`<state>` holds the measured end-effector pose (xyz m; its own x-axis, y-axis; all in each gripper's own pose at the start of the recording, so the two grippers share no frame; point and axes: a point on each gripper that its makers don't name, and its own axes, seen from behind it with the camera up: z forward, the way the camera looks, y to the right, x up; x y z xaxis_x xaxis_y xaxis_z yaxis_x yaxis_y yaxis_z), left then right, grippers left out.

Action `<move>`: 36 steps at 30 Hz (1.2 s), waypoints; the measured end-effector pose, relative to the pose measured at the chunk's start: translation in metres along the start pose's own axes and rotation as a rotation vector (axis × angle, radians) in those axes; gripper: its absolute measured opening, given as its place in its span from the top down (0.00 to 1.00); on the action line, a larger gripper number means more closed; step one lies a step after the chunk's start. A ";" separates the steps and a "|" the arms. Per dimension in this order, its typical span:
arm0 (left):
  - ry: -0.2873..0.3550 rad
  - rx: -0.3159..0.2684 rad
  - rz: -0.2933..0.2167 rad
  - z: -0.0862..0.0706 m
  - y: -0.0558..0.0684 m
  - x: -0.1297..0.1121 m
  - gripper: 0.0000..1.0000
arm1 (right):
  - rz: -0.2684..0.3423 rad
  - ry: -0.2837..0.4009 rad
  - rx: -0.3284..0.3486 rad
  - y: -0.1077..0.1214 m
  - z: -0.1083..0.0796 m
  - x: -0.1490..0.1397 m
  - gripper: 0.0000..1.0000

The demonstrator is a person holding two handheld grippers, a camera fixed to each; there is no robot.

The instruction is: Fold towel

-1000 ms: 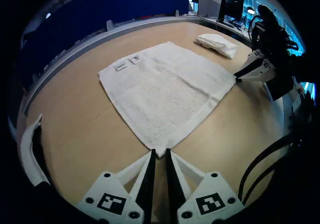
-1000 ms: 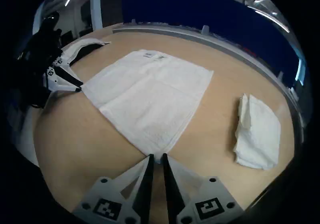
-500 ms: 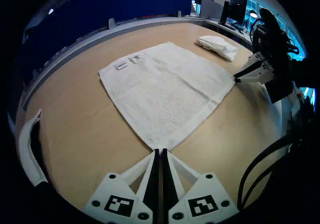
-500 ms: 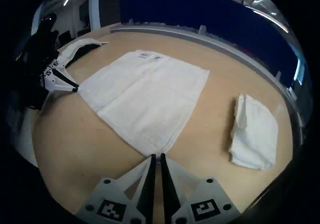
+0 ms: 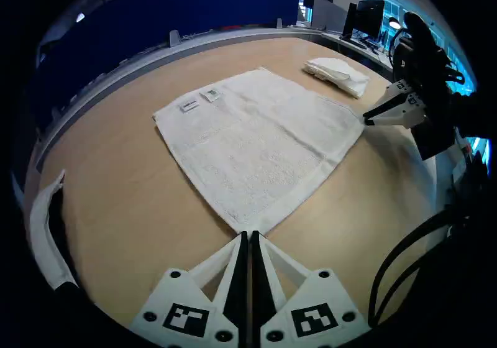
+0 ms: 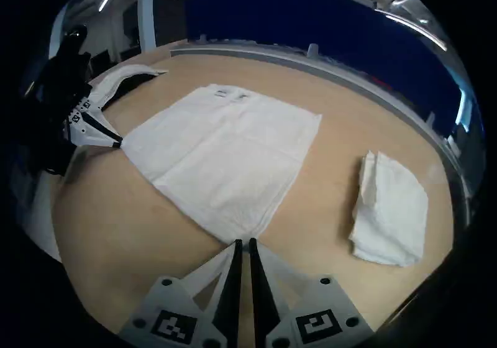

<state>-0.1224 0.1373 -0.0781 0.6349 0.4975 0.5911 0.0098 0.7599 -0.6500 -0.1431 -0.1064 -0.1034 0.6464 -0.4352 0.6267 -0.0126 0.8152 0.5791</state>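
While the white rectangular terry towel [image 5: 261, 143] lies spread flat on the pale wooden bench [image 5: 124, 186], my left tool [image 5: 248, 236] is pinched together on one corner and my right tool [image 6: 243, 243] clamps the neighbouring corner, well apart from a folded white cloth [image 6: 391, 208].

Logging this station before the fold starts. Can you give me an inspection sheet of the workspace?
Surface: light wooden table.
Job's things: towel spread flat, tags up near its far edge.
Clutter: folded towel lying apart on the table.
Grippers: left gripper and right gripper each shut on a towel corner.
Cables: black cables, away from the towel.
Surroundings: blue partition, monitors behind.
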 end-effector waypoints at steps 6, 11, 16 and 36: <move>0.007 -0.001 -0.009 -0.011 0.004 0.006 0.96 | 0.004 0.013 0.002 0.000 -0.011 0.008 0.92; 0.013 0.003 -0.024 -0.022 0.006 0.013 0.96 | 0.001 0.027 0.003 -0.002 -0.023 0.018 0.92; 0.024 0.010 -0.042 -0.036 0.006 0.021 0.96 | -0.002 0.044 0.005 -0.004 -0.037 0.031 0.92; 0.041 0.033 -0.104 -0.093 0.014 0.046 0.96 | 0.017 0.080 0.017 -0.016 -0.089 0.066 0.92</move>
<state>-0.0211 0.1321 -0.1048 0.6625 0.3980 0.6345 0.0527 0.8202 -0.5696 -0.0322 -0.1143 -0.1178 0.7049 -0.3889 0.5932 -0.0365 0.8153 0.5779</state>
